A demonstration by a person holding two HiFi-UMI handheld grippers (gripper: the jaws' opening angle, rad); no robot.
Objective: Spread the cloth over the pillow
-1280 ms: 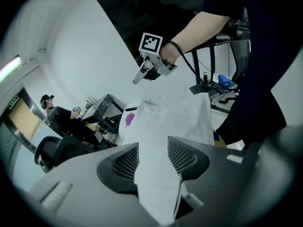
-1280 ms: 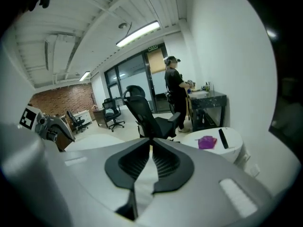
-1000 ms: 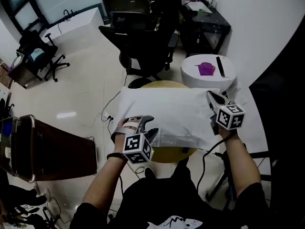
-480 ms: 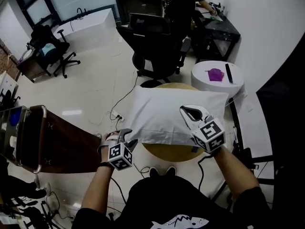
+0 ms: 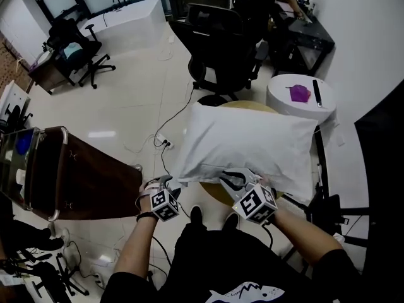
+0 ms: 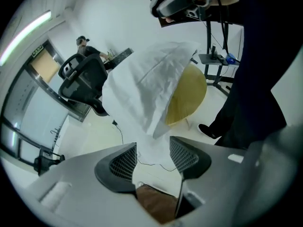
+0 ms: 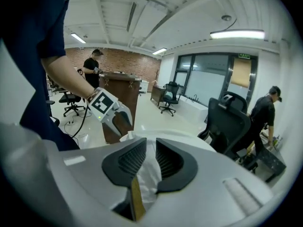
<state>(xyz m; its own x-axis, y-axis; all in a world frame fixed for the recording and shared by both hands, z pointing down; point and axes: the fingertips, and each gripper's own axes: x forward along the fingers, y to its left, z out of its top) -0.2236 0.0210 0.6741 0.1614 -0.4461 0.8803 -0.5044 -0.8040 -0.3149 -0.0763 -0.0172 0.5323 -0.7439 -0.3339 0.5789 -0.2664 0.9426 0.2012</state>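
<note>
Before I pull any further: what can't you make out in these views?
Where cloth ends and pillow begins: head view, white on white.
Table: head view, mostly under the pillow.
Right gripper: jaws have just been opening, cloth between them; right gripper view doesn't show whether pads press it.
Purple thing on white stand: head view, too small.

Black office chair (image 5: 221,36) at 12 o'clock, round white side table (image 5: 281,106) with a purple object (image 5: 298,93) at 1 o'clock, brown wooden cabinet (image 5: 82,182) at 9 o'clock, floor cables (image 5: 165,142) beside it
</note>
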